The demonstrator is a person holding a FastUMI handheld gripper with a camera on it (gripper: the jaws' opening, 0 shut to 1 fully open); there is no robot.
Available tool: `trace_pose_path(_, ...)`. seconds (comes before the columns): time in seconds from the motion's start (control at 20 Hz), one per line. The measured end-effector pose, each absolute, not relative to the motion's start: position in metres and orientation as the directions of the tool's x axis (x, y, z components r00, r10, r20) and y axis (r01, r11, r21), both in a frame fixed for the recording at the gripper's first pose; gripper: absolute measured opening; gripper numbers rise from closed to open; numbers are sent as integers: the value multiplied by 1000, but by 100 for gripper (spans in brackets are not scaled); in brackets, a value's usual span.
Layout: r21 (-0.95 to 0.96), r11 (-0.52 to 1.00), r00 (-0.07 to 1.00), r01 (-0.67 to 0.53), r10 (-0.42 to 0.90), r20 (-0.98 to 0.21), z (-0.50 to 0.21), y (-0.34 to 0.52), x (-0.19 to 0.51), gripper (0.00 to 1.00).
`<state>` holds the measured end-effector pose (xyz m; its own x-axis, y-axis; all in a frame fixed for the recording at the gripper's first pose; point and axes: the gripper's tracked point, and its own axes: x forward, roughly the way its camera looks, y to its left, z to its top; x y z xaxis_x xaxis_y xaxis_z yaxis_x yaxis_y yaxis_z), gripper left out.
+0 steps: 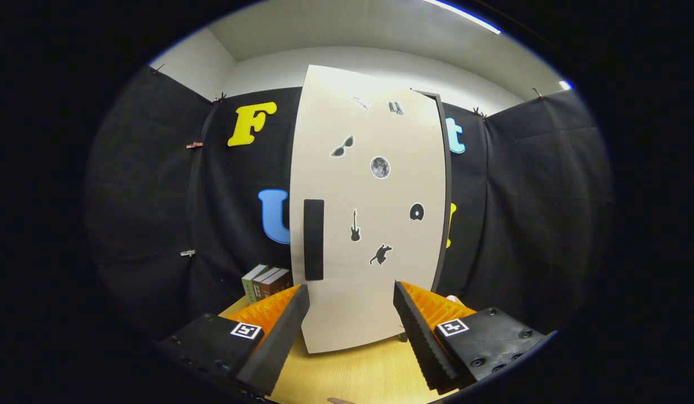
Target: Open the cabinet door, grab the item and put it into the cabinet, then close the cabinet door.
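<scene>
On a wooden surface (352, 376) a tall white cabinet (369, 224) stands shut just ahead of the open, empty claw (351, 306), whose fingers could slip off the dark door handle (313, 239) left of centre.

3 books (266, 281) stood upright side by side on the wooden table (352, 373), against the black cloth wall (150, 213). Small clips (193, 145) pinned that cloth. A ceiling light strip (464, 14) glowed overhead.

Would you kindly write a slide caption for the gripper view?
Open gripper faces the shut white cabinet door, its dark handle just beyond the fingers.
</scene>
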<state>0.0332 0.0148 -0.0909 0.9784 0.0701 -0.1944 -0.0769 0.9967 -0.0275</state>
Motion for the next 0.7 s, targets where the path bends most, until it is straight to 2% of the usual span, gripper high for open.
trace_pose_path(0.7, -26, 998, 982, -54, 49, -182, -84, 8, 33, 97)
